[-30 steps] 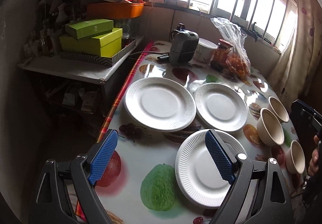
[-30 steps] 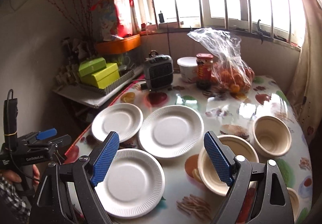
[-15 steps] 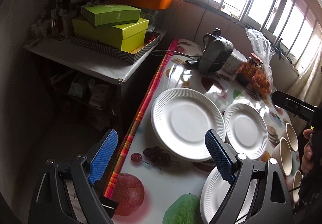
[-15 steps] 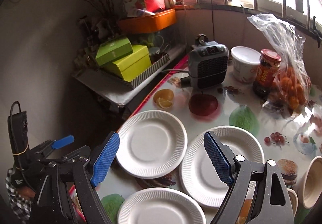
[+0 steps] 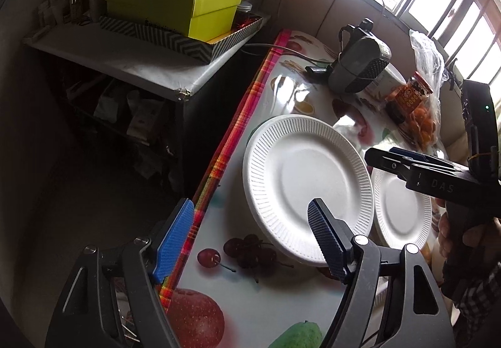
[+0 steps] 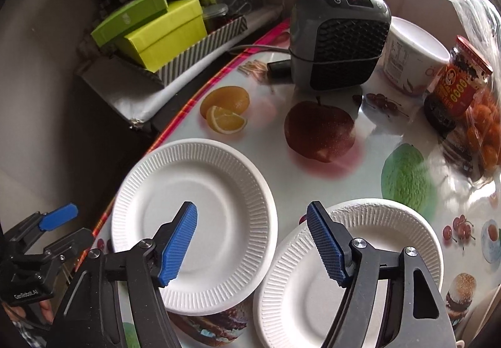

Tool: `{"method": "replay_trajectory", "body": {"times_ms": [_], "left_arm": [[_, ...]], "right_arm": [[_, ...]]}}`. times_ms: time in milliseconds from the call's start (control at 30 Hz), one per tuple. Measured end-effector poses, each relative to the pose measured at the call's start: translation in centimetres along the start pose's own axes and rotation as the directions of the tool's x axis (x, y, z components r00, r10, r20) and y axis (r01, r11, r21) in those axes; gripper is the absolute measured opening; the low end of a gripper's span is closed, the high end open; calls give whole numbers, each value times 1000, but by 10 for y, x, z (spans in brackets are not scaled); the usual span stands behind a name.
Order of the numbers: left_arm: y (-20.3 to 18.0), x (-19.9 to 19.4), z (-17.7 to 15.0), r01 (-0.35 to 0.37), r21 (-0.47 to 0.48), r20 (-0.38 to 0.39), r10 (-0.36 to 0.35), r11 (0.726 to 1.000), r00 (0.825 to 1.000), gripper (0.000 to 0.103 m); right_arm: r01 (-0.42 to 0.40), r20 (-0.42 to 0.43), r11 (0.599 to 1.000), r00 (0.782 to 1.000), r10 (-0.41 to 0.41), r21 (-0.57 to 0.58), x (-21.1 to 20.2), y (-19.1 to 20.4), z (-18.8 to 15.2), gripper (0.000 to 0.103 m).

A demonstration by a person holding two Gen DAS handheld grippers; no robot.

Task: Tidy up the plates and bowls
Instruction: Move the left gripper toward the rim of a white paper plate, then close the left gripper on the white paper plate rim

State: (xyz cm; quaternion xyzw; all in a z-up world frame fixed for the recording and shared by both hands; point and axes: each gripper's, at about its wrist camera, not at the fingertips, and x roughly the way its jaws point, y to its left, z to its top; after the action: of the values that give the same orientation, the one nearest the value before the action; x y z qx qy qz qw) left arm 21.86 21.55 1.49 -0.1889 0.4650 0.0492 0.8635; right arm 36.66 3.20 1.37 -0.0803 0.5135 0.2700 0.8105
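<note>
Plates are what I am working toward, and both tools are coming in on the same one. My left gripper (image 5: 250,241) is closing with nothing yet between its pads; it is straddling the near-left rim of the large plate (image 5: 300,172), one pad hanging past the striped table edge (image 5: 231,135) and the other over the plate's ribbed border. I judge I am setting it there because that rim overhangs toward the edge, giving a lip to pinch. My right gripper (image 6: 252,241) is closing too, also on nothing, poised above the gap where the large plate meets the second plate (image 6: 360,257); in the right wrist view the second plate's rim seems to overlap the first slightly, though I cannot tell whether they touch. Approaching from both sides looks meant for lifting one plate onto the other.

Both plates are white disposable ones, flat in the middle with fine radial ribbing round a raised rim, lying face up on the glossy fruit-print tablecloth (image 6: 369,160). Farther out are standing a grey heater (image 6: 338,35), a white tub (image 6: 410,60), a red-lidded jar (image 6: 454,85) and a bag of oranges (image 6: 482,129). No bowls are showing.
</note>
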Motion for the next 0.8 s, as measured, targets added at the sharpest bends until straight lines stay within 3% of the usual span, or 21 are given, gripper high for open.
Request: {"method": "replay_trajectory", "body": {"times_ms": [133,233,500,733,800], "left_arm": [[0,9,1,4,5,-25,-4,1000,1000,72],[1,14,-1,11,-2,-40,-11,1000,999,63],[-1,27,-1,33,-20,-69,-35,999,997,52],[-3,32,-1,40,-24,-83,-42,999,996,45],[-5,32,-1,46,-24,-84,-48,999,995,39]], "right_arm": [[-2,-26,999,1000,3,37,14,-13,1,65],[-30,-41,998,999,32,55,20,-18,-2,61],[-62,-52,997,997,65,48,28,-20,0,48],[-79,-73,996,994,81,35,32,-19,0,24],[-82,-74,996,994,84,38,32,-20,0,23]]}}
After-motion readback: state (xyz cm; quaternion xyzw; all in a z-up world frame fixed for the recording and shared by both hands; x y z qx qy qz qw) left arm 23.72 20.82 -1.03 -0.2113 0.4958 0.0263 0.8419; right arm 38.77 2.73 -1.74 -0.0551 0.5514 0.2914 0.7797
